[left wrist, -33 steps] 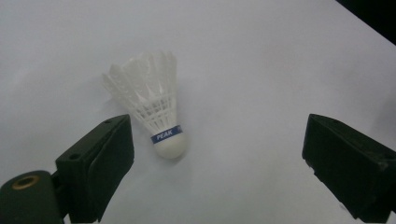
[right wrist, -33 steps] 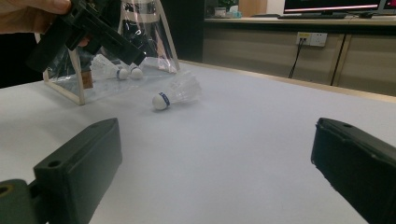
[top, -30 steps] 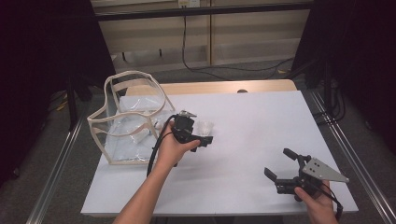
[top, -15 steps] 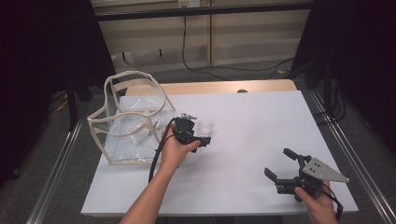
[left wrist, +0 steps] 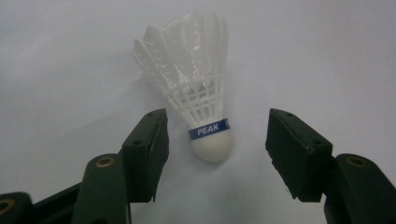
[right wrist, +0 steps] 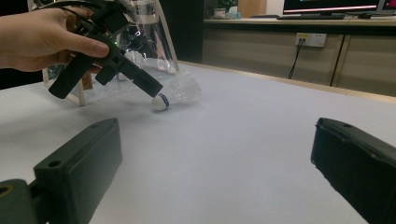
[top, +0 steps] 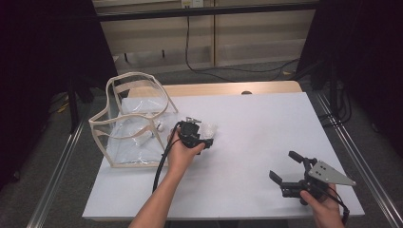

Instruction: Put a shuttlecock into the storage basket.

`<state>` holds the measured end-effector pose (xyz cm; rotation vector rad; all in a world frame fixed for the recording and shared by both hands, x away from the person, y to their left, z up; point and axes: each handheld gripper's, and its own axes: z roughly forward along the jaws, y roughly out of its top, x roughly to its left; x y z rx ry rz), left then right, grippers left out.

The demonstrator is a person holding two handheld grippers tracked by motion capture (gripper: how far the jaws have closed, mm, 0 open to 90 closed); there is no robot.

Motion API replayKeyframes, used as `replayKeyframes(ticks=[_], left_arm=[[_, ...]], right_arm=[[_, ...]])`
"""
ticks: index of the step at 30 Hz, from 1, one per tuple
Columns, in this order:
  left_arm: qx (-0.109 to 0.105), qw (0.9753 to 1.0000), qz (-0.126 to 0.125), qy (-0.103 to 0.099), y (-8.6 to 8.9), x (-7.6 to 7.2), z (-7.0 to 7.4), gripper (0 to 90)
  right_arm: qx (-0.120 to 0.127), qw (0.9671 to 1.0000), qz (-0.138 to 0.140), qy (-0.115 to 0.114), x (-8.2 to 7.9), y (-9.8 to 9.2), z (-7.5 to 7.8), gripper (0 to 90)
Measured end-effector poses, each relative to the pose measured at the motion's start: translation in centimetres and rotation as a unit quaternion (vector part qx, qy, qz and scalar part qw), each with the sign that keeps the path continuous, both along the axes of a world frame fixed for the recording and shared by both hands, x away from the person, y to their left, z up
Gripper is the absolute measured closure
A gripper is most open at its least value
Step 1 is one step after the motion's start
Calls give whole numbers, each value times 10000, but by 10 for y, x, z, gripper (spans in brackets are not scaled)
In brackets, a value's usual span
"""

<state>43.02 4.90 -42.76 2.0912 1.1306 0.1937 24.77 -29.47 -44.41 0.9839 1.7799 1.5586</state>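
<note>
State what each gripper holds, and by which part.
Nothing. The left gripper stands open around the shuttlecock cork, not touching; the right gripper is open.

Matt white plastic shuttlecock [left wrist: 196, 93]

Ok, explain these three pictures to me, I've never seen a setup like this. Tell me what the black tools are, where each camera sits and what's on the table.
A person holds a black two-jaw tool in each hand. The high view looks down on the white table: the left hand-held gripper is near the middle, the right hand-held gripper near the front right corner. The other two pictures come from cameras riding on those tools, looking out between their jaws. On the table lie a white shuttlecock and a clear bag with beige edging at the left. The left tool's open jaws sit on either side of the shuttlecock's rounded tip, not touching it. The right tool is open and holds nothing.
</note>
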Motion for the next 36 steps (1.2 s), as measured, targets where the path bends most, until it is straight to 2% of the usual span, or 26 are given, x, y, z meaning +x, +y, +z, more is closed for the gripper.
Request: replayKeyframes(ticks=[2,8,13,16,20,29,31,36], left_arm=[[60,10000,18,-35,0,1,-1,396],[4,10000,93,-9,-3,2,-4,417],[29,9999,115,42,-5,4,-9,431],[84,9999,136,-5,-7,4,-11,439],[96,9999,67,41,-8,5,-12,456],[-2,9998,148,96,-8,6,-19,526],[-33,9998,210,45,-8,6,-21,537],[-17,9998,177,63,-7,7,-21,552]], right_arm=[[5,10000,1,5,0,0,0,16],[2,10000,1,-3,0,0,0,15],[1,10000,5,2,0,0,0,16],[2,10000,2,12,0,0,0,16],[4,10000,5,11,0,-1,0,16],[11,10000,4,8,0,-1,0,16],[9,10000,5,4,0,-1,0,16],[16,10000,10,15,0,0,0,16]])
